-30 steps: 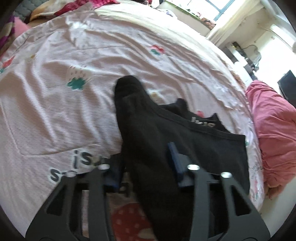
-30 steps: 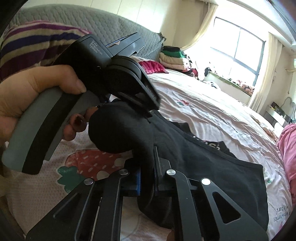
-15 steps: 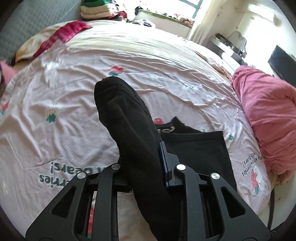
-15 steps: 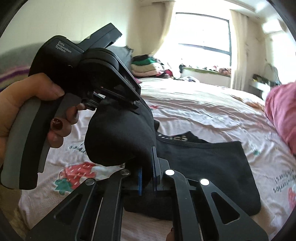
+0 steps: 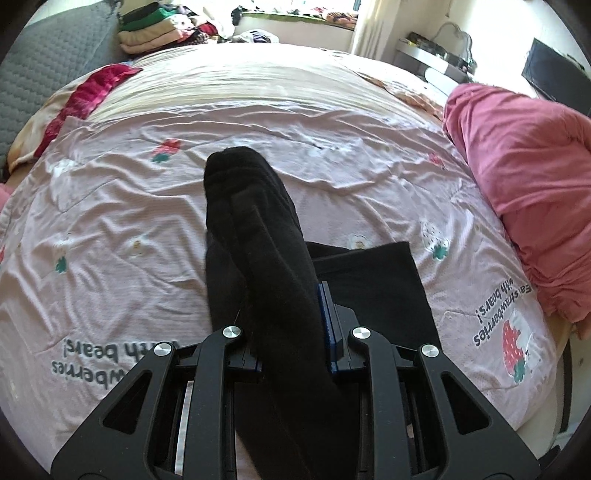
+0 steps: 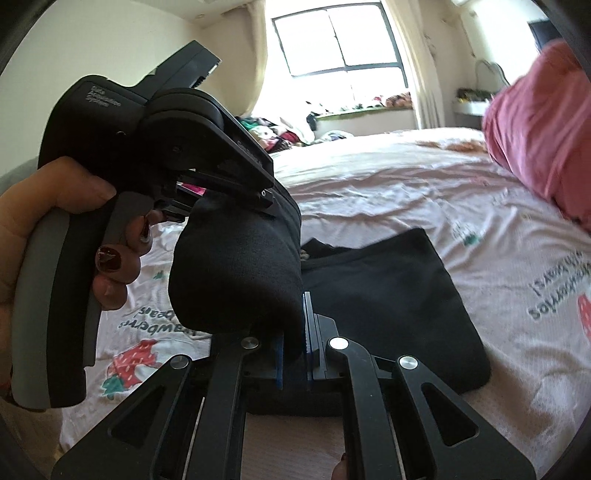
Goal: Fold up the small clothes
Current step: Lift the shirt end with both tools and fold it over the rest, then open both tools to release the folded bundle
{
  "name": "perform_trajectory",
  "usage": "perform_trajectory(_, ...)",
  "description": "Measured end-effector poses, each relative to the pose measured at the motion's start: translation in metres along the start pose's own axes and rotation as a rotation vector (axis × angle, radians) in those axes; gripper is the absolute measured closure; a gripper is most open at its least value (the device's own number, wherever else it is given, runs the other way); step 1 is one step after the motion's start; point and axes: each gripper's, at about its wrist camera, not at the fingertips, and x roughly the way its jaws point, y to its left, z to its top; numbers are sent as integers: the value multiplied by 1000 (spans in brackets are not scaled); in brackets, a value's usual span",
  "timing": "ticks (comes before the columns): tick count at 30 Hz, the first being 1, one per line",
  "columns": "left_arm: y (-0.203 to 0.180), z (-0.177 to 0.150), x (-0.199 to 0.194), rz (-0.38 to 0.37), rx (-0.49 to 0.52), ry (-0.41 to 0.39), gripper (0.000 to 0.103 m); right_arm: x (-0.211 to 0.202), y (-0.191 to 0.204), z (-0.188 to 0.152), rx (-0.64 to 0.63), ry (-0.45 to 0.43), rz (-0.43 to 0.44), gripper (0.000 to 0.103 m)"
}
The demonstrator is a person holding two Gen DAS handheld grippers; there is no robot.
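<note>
1. The left gripper point(image 5: 291, 332) is clamped on a black sock point(image 5: 258, 236); its jaws have just been closing, and the blue pads press the fabric from both sides.
2. The right gripper point(image 6: 295, 339) is pinched nearly together on the same black sock point(image 6: 236, 273), gripping a thin edge of it low in the right wrist view.
3. The sock runs up and away from the left claw, its rounded end standing above the bed; below the jaws the rest hangs out of the frame.
4. In the right wrist view the sock bulges between the two tools, the left one gripping it from above; a hand point(image 6: 55, 221) holds that tool's grey handle.
5. Just behind both claws a black folded garment point(image 5: 384, 280) lies flat on the pink strawberry bedsheet point(image 5: 110, 206).
6. The sock covers the garment's near left part, so its full outline cannot be made out.
7. To the right a pink blanket point(image 5: 524, 177) is heaped at the bed's edge, blurred in the right wrist view.
8. Far off, a stack of folded clothes point(image 5: 151, 26) sits beyond the bed.
</note>
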Motion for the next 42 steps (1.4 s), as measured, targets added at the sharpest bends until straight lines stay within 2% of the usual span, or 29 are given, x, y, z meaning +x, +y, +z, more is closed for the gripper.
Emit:
perform_trajectory(6,-28,-2,25,8,29,52,88,7,-35,-9,129,58,17,97)
perform_trajectory(9,-39,-4,35,10,37,68,87,8,-46,-15,150,73,4,97)
perform_trajectory(17,-68,-4,64,40,86,124,79,13,-65,-28,257,131,40,95)
perform_trajectory(21,-79,-2,81,35,93,172,67,13,-76,-33,335,152,74,95)
perform_trajectory(23,-83,-2,86,26,97,190,57,12,-78,-34,352,159,83,95)
perform_trajectory(24,-84,-2,88,9,94,197,51,11,-78,-35,355,161,85,95)
perform_trajectory(26,-87,-3,91,-31,92,212,46,10,-78,-36,359,165,83,95)
perform_trajectory(28,-88,-4,89,-66,92,205,40,8,-79,-37,369,168,84,95)
perform_trajectory(34,-68,-5,69,-168,21,144,40,1,-84,-41,412,182,96,94)
perform_trajectory(40,-33,-8,41,-177,-19,57,40,-9,-94,-36,421,222,84,88)
perform_trajectory(42,-23,-11,34,-148,-9,31,40,-13,-95,-30,422,239,88,84)
